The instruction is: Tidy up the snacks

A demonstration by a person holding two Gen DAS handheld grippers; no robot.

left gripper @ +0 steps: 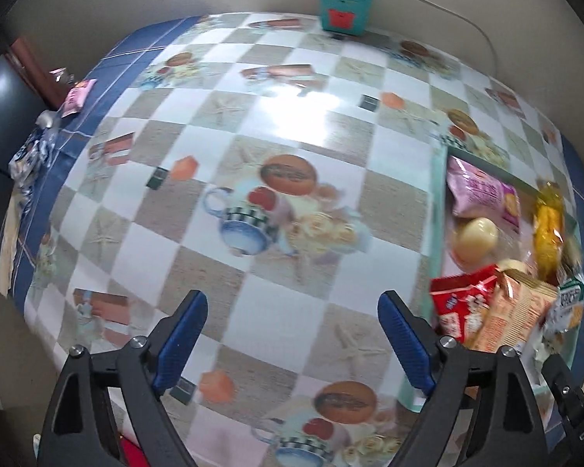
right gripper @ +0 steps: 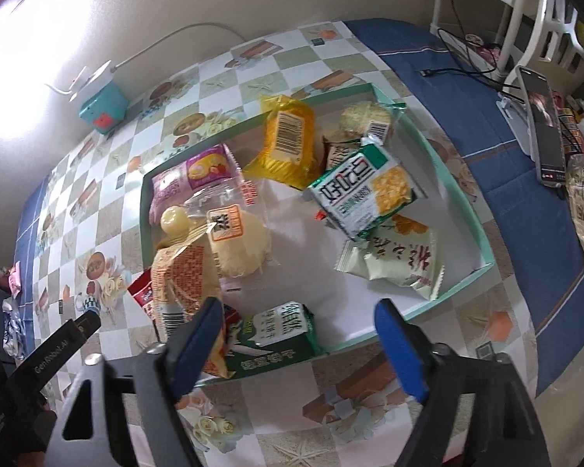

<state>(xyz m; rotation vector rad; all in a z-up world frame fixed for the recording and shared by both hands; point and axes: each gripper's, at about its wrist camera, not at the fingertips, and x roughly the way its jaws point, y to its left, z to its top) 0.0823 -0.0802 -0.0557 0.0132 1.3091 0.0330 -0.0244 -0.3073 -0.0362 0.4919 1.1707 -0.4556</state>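
looking down past my left gripper point(left gripper: 292, 336), i see its blue pads spread wide with nothing between them, only the checked tablecloth point(left gripper: 253, 124) with its printed cups and starfish beneath. far off at the left edge of the table a small pink packet point(left gripper: 76, 97) lies on the blue border, well apart from everything else, and a teal box point(left gripper: 342, 9) stands at the back by the wall. to the right of my left gripper sits the pale green tray point(left gripper: 436, 210), its near wall just beside my right-hand pad. moving to my right wrist view, the tray point(right gripper: 463, 194) fills the middle and the snacks lie inside it: a pink and purple biscuit pack point(right gripper: 190, 179) in the back left corner, a clear wrapper with a pale round bun point(right gripper: 233, 241) in front of it, an orange-printed pack point(right gripper: 183, 280) leaning at the left wall over a red packet point(right gripper: 142, 295), a yellow pack point(right gripper: 288, 136) with a barcode toward the back, a green and white cracker pack point(right gripper: 364, 194) tilted in the centre, and a cream pack point(right gripper: 405, 260) toward the right wall. a green carton point(right gripper: 280, 334) lies at the near wall. my right gripper point(right gripper: 298, 336) hangs wide above the tray's near edge, gripping nothing. a phone point(right gripper: 545, 132) stands propped at the far right.
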